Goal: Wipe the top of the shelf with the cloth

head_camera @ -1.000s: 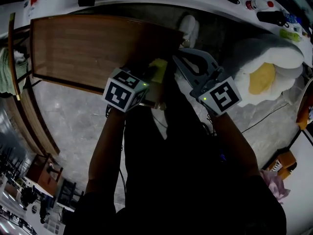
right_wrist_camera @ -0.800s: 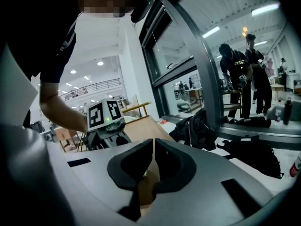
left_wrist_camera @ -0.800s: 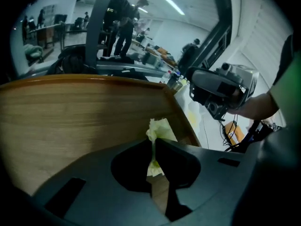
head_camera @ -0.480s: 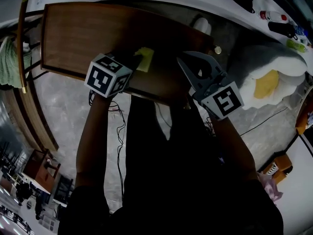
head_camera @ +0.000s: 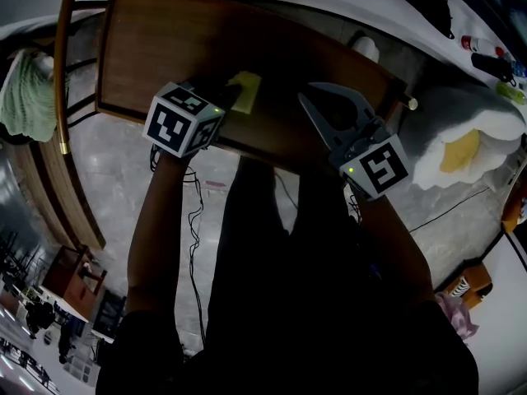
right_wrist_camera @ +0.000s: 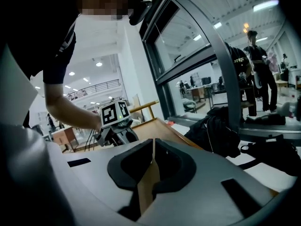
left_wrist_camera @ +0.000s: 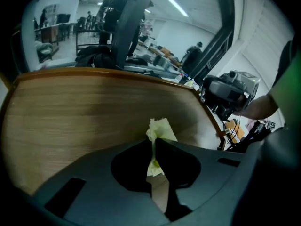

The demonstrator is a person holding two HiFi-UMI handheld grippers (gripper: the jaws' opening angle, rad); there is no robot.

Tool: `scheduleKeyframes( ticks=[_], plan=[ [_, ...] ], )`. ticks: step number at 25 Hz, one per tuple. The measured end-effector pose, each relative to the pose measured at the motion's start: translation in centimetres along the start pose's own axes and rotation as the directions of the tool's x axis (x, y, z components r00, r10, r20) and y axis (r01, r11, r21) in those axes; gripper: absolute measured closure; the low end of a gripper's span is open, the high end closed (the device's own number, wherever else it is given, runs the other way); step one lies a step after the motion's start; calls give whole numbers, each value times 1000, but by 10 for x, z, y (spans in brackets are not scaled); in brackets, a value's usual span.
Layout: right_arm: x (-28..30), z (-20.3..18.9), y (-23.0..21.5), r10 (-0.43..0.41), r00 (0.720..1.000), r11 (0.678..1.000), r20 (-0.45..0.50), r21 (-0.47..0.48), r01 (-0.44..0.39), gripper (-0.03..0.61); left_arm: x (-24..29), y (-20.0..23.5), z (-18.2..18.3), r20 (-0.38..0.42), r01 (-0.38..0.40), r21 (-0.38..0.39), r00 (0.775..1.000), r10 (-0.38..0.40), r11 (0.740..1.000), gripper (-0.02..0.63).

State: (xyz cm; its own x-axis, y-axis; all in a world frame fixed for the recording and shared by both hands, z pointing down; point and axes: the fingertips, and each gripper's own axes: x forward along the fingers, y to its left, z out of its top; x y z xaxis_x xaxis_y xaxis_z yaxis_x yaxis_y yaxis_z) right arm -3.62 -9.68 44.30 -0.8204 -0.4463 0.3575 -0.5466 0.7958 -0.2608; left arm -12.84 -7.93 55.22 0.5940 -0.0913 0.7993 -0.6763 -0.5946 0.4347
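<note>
Wooden shelf top (head_camera: 181, 39), brown and bare save for one cloth; grey floor below.

Left gripper (left_wrist_camera: 154, 146): jaws closed tight on a pale yellow cloth (left_wrist_camera: 159, 127), pinched at a fold. The loose part spreads just ahead of the fingertips and appears to rest on the wood.

Right gripper (right_wrist_camera: 153, 147): jaws pressed together with nothing between them. It hangs over the shelf to the right of the cloth, apart from it.

Step in hand, as judged: a wiping pass.
- Keep the pinch firm so the cloth does not slip out.
- Tilt the gripper so that cloth, not jaw tips, meets the wood.
- Drag in long overlapping strokes along the grain.

Edges: the near edge runs just behind the left fingertips and the far edge lies well ahead. The left end is well apart from them; the right end is nearer, past the right gripper.

Open room: broad bare wood ahead and to the left. A rightward stroke meets the right gripper, which would need to lift clear. A backward pull risks dragging the cloth off the near edge.
</note>
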Motion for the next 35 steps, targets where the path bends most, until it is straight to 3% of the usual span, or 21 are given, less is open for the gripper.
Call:
scheduleKeyframes(
  ticks=[9,16,18,21,24,28,31,34,35],
  plan=[
    [46,16,18,31,999,999,17,-41,-30,552,-49,78,-20,23,-69,-60,997,70,996,581],
    [65,9,27,32,999,999,-3,-35,-32,552,-92,151,-38,24,-208,-104,977,212,972,581],
    [68,11,29,30,1000,999,-1,-32,-30,552,-107,174,-42,8,-291,-98,956,293,952,581],
    [73,10,31,25,1000,999,-2,-35,-25,552,-132,210,-55,-19,-433,-80,901,433,898,581],
    [72,9,28,-3,1000,999,-3,-32,3,552,-144,225,-59,-19,-472,-92,881,473,877,581],
    [55,12,13,-43,999,999,14,-30,44,552,-157,240,-63,-29,-548,-138,835,549,825,581],
    [44,15,5,-60,998,997,19,-37,61,551,-157,245,-62,-23,-563,-165,823,568,810,581],
    [30,18,1,-71,997,997,37,-35,73,552,-164,249,-63,-31,-604,-167,793,608,779,581],
    [22,18,-3,-77,996,996,43,-34,78,552,-161,241,-59,-23,-595,-168,800,600,786,581]
  ],
)
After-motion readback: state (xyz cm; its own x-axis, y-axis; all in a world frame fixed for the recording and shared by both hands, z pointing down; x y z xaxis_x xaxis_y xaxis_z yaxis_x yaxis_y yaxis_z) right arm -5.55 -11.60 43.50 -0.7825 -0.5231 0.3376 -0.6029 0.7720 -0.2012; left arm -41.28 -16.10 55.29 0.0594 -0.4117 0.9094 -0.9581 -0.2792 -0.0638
